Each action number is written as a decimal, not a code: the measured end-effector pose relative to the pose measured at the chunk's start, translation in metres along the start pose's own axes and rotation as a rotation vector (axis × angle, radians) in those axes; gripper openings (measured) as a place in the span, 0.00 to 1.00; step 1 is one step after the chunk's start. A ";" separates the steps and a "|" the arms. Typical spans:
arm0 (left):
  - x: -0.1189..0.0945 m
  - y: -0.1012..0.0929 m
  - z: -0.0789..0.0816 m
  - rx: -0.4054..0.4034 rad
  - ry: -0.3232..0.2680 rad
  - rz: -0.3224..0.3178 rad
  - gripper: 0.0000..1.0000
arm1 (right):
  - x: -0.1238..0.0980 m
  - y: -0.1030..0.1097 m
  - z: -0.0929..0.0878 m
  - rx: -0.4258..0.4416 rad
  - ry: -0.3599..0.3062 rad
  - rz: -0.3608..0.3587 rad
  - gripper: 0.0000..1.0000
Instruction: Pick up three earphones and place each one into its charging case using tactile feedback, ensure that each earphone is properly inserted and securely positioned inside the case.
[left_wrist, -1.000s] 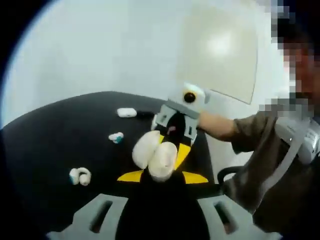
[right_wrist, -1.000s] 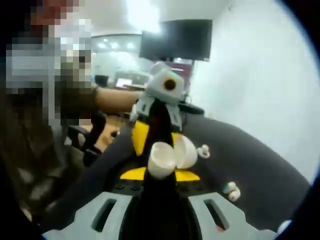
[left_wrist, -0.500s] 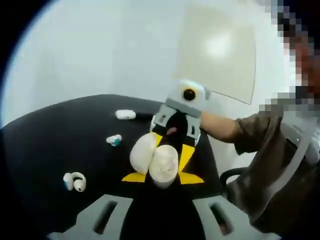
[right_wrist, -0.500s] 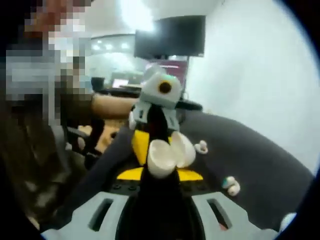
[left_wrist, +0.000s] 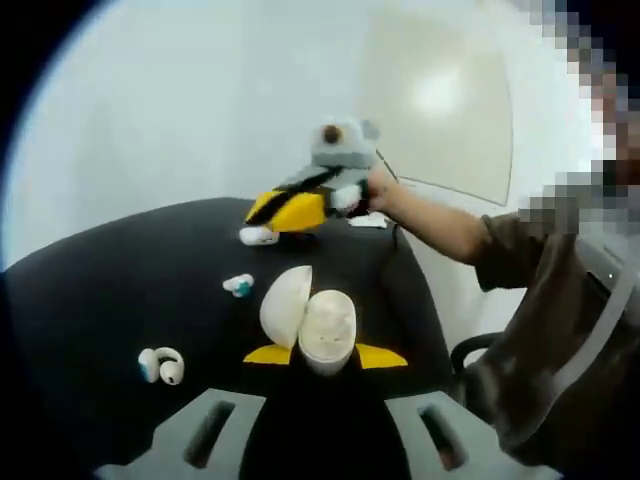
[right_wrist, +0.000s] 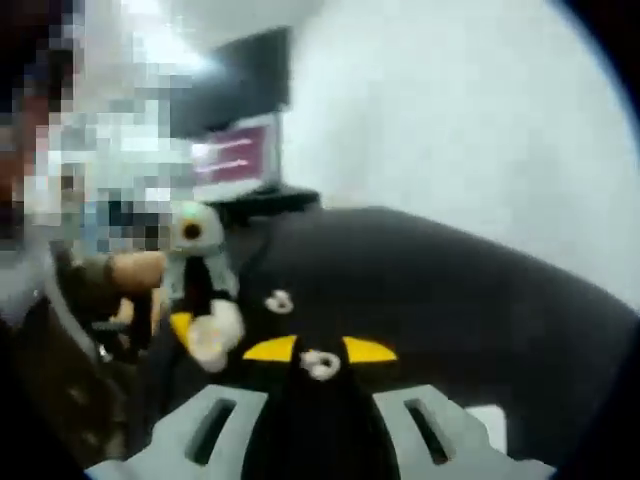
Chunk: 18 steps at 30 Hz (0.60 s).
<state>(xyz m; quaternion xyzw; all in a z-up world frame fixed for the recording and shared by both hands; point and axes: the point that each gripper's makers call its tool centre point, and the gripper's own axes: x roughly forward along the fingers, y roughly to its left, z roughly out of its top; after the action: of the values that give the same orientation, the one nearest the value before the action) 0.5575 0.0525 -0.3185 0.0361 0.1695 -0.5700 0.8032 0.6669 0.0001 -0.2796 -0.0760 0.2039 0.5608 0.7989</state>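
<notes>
My left gripper (left_wrist: 327, 354) is shut on an open white charging case (left_wrist: 315, 322), lid tipped to the left, held above the black table (left_wrist: 90, 290). The right gripper (left_wrist: 262, 222) reaches in over the far side of the table, its yellow jaws pointing down at a small closed white case (left_wrist: 256, 237). Two earphones lie loose: a teal-tipped bud (left_wrist: 238, 285) and an ear-hook one (left_wrist: 160, 365). In the right gripper view, a small earphone (right_wrist: 320, 365) lies just at my right gripper's (right_wrist: 320, 350) yellow tips; the black jaws blend into the table.
The right gripper view also has another earphone (right_wrist: 278, 300) further out, the left gripper (right_wrist: 196, 268) with the open case (right_wrist: 213, 335) at the left, and a white object (right_wrist: 487, 420) near the bottom right. A person's arm (left_wrist: 440, 230) crosses the table's right edge.
The right gripper has pulled away from the open case and swung out over the far side of the table, now low over the loose items. The left gripper still holds the case.
</notes>
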 end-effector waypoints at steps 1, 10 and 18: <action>0.000 0.001 0.000 0.000 -0.001 0.000 0.18 | 0.008 -0.005 -0.006 0.029 0.046 0.006 0.15; 0.001 0.002 0.001 0.012 -0.007 -0.004 0.18 | 0.035 0.009 -0.033 0.086 0.221 0.112 0.13; 0.001 0.000 0.001 0.028 -0.013 -0.003 0.18 | 0.033 0.016 -0.040 0.020 0.324 0.092 0.09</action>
<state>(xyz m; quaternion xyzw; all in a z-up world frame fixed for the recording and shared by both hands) 0.5581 0.0510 -0.3180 0.0433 0.1565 -0.5738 0.8028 0.6520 0.0204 -0.3277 -0.1481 0.3386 0.5751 0.7299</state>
